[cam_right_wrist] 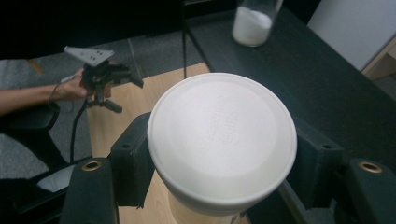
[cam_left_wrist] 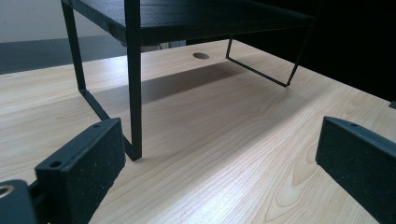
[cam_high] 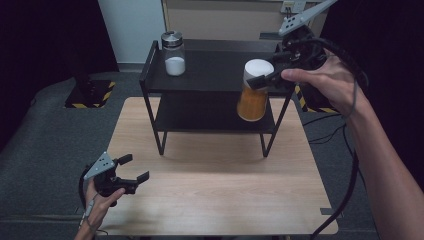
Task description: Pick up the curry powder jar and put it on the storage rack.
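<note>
Nearest to us, the left gripper (cam_high: 131,172) rests low over the front left of the wooden surface (cam_high: 215,190), well in front of the black shelf rack (cam_high: 210,70) and off toward its left leg; its jaws stand wide with nothing between them, and in the left gripper view we see bare wood in the gap and the rack's near leg (cam_left_wrist: 135,93) just beyond. Farther on, at the rack's right front corner, we hold the right gripper (cam_high: 265,77) raised to about the height of the top shelf, and its jaws are closed on the orange jar (cam_high: 251,102) just under its white lid (cam_right_wrist: 222,135). The jar hangs upright, long axis vertical, in the air in front of the rack's front edge rather than on either shelf, its base level with the gap above the lower shelf. In the right gripper view the top shelf (cam_right_wrist: 299,74) lies ahead of and beyond the lid, so we judge that the coming move turns on this: the free shelf space lies forward of the jar, away from us, and the jar must stay upright and clear the front rail as it goes in. The right hand is plainly the nearer one for that. Farthest back, toward the rack's left rear, the glass jar of white powder (cam_high: 174,54) stands on the top shelf, well apart from the orange jar.
</note>
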